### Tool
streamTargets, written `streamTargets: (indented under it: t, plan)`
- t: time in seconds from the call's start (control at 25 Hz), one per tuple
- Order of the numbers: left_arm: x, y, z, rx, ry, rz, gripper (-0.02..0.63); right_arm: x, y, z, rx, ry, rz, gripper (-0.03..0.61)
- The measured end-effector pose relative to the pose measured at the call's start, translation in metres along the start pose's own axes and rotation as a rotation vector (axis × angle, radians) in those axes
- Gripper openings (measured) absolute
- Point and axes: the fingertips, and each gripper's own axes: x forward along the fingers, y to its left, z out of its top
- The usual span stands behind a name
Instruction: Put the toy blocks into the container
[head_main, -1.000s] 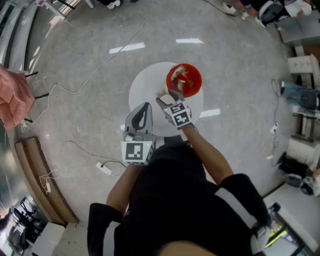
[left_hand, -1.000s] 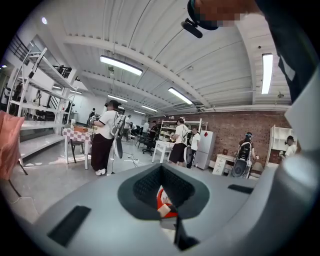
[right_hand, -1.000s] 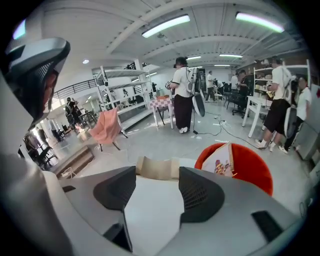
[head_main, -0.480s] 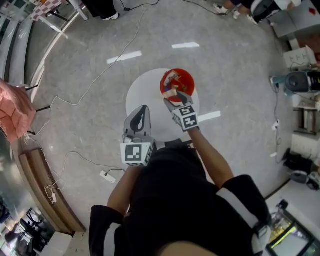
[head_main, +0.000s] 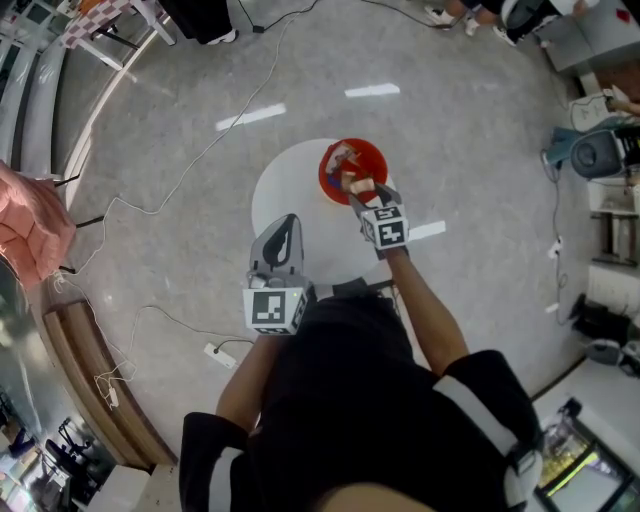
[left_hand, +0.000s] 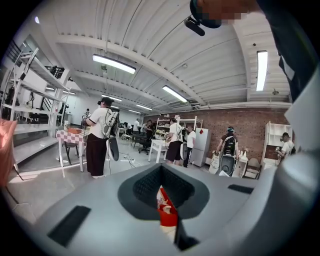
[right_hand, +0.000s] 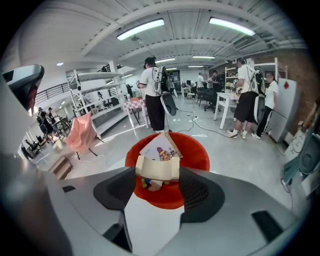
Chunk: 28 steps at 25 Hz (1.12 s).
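1. Round white surface, carrying red container.
2. Right gripper: fingers clamp pale block above container's near rim.
3. Advice: centre over container, lower, then release.
4. Left gripper: fingers together, empty, short of container.

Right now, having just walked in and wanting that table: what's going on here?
A person holds a gripper in each hand at a small round white table. The right gripper grips a pale wooden block over the red container, which has other blocks and a picture card inside. The left gripper hangs shut and empty near the table's close edge.
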Motion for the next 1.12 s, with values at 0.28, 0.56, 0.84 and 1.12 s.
streamTargets:
  t: [0.28, 0.56, 0.84, 1.12]
  plan:
    - [-0.004, -0.002, -0.007, 0.007, 0.009, 0.003, -0.009, 0.017, -0.006, -0.017, -0.009, 0.062, -0.025, 0.268]
    - [-0.008, 0.000, -0.005, 0.005, -0.001, 0.008, -0.009, 0.002, -0.004, -0.002, 0.015, 0.012, -0.041, 0.268]
    - [-0.011, -0.004, 0.004, 0.006, -0.028, -0.008, -0.009, -0.053, 0.005, 0.045, 0.042, -0.157, -0.039, 0.193]
    - [-0.016, -0.005, 0.010, 0.015, -0.038, -0.024, -0.009, -0.124, 0.019, 0.087, 0.034, -0.350, -0.078, 0.025]
